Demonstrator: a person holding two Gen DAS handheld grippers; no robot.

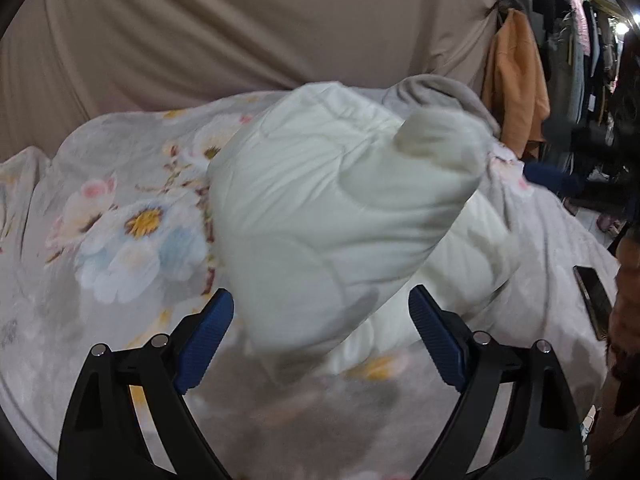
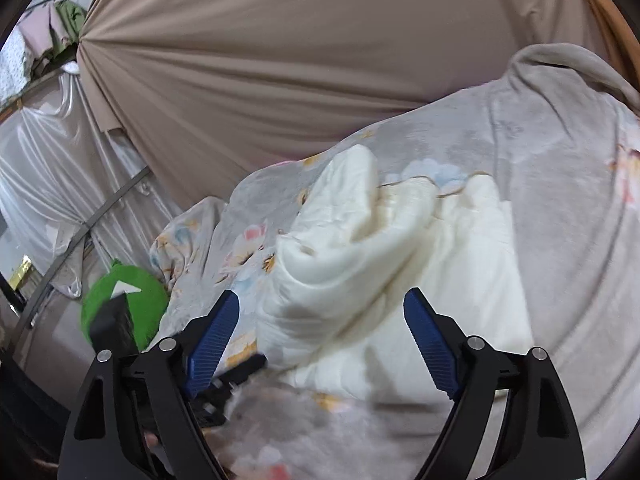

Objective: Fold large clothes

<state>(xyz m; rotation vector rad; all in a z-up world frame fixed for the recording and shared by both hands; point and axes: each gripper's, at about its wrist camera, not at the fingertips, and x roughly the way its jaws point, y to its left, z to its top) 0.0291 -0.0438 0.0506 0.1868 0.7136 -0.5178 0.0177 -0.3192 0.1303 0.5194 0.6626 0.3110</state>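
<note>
A white padded garment lies bunched on a floral bedspread; part of it is raised and blurred. In the right wrist view the same white garment lies crumpled on the bedspread. My left gripper is open, its blue pads on either side of the garment's near end, not clamped on it. My right gripper is open just before the garment's near edge. The left gripper's body shows low in the right wrist view.
A beige curtain hangs behind the bed. Hanging clothes, one orange, fill the right. A dark phone lies on the bed's right side. A grey blanket is heaped at the back. A green round object is at left.
</note>
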